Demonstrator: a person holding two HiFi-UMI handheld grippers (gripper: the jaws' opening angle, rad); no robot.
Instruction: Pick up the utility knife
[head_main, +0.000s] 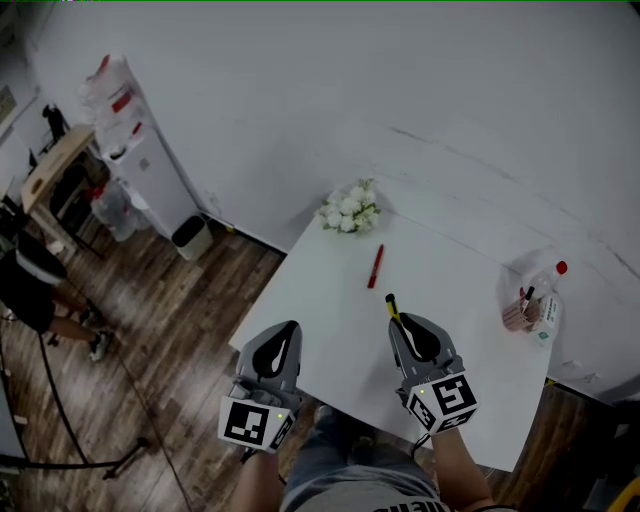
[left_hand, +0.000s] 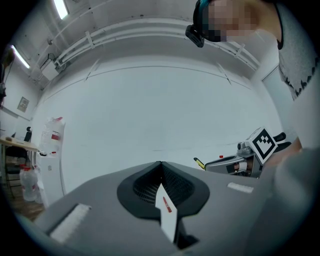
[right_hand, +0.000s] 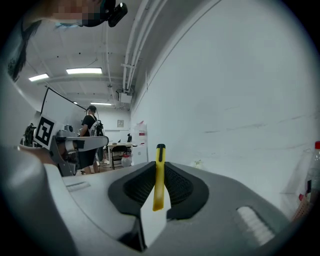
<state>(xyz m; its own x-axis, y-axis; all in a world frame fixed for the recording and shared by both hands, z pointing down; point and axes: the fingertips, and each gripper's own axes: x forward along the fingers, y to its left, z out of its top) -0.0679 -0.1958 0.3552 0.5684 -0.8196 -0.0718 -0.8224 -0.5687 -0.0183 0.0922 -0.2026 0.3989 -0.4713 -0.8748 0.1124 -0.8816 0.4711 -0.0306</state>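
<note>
Item: white rectangular table (head_main: 330, 290), set cornerwise in the head view, its far side against a plain white wall and its 9 o'clock corner and near edge open onto dark wood-plank floor (head_main: 180, 330); the surface between the two grippers and the wall is mostly bare. Task thing: slim yellow utility knife with a black tip (right_hand: 159, 182), clamped edge-on between the ribbed black pads of the right gripper (right_hand: 159, 167), tip projecting past the jaws toward the wall; in the head view the knife (head_main: 393, 305) sits over the middle of the table, at 12 o'clock of the right gripper (head_main: 399, 322). Left gripper (left_hand: 161, 167): jaws pressed together with nothing between them, level, at 9 o'clock of the right one and over the table's near edge (head_main: 291, 328). Surroundings: red pen (head_main: 376, 266) lying flat at 11 o'clock of the knife tip, apart from it; small bunch of white flowers (head_main: 350, 208) further along at 11 o'clock, on the far corner; pink cup of pens (head_main: 518, 312) and clear bottle with a red cap (head_main: 550, 290) together at 3 o'clock, well apart. Off the table, at 10 o'clock: small white bin (head_main: 190, 237) on the floor.
</note>
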